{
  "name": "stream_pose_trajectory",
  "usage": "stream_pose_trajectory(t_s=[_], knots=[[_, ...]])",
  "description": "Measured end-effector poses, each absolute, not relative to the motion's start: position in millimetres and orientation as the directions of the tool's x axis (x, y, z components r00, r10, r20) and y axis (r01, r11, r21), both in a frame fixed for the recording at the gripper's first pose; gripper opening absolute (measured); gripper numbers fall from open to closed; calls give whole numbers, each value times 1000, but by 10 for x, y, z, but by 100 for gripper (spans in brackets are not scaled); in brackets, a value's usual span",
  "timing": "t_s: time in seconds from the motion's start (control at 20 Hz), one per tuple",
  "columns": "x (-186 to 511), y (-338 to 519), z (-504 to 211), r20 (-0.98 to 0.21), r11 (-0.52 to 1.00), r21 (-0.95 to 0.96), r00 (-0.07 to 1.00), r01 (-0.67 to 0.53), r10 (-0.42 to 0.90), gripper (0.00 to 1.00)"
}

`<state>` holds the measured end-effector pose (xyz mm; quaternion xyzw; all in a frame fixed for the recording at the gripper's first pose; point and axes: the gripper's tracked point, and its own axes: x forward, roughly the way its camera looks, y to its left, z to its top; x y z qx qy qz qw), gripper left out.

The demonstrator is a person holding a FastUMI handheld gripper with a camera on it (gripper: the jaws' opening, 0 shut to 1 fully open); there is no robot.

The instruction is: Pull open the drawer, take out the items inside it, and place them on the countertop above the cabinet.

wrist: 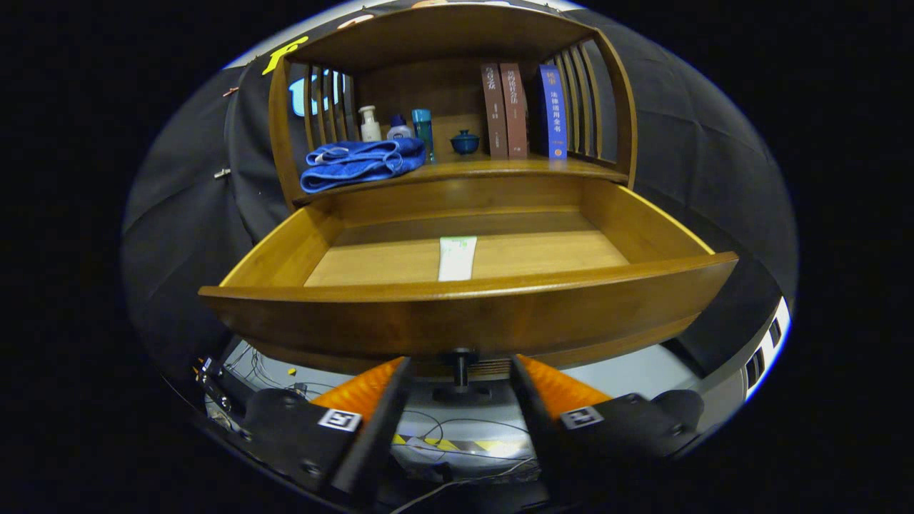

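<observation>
The wooden drawer (pixel 468 314) stands pulled out of the cabinet, its front panel just ahead of my fingers. A white tube (pixel 457 258) lies on the drawer floor near the middle. My gripper (pixel 459 368) sits below the drawer front, open, with the dark drawer knob (pixel 460 359) between the fingertips and a gap on each side of it. Above the drawer is the countertop (pixel 500 169), the shelf of the wooden hutch.
On the countertop lie a folded blue towel (pixel 355 163), small bottles (pixel 395 126), a blue lidded cup (pixel 465 142) and three upright books (pixel 523 111). The hutch's slatted sides and roof enclose that shelf. Cables and a striped tape run on the floor below.
</observation>
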<state>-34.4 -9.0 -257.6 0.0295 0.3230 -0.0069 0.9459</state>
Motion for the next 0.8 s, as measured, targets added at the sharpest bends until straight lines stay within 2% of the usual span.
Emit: stream_pose_trajectory(t_s=[0.05, 0.35, 0.65, 0.8], knots=[[-360, -93, -2542, -617, 999, 41, 787, 29, 2, 100], [-192, 5, -1914, -571, 997, 82, 819, -16, 60, 100], [555, 39, -1546, -589, 996, 84, 806, -10, 58, 99], [939, 23, -1629, -625, 998, 68, 780, 7, 37, 99]])
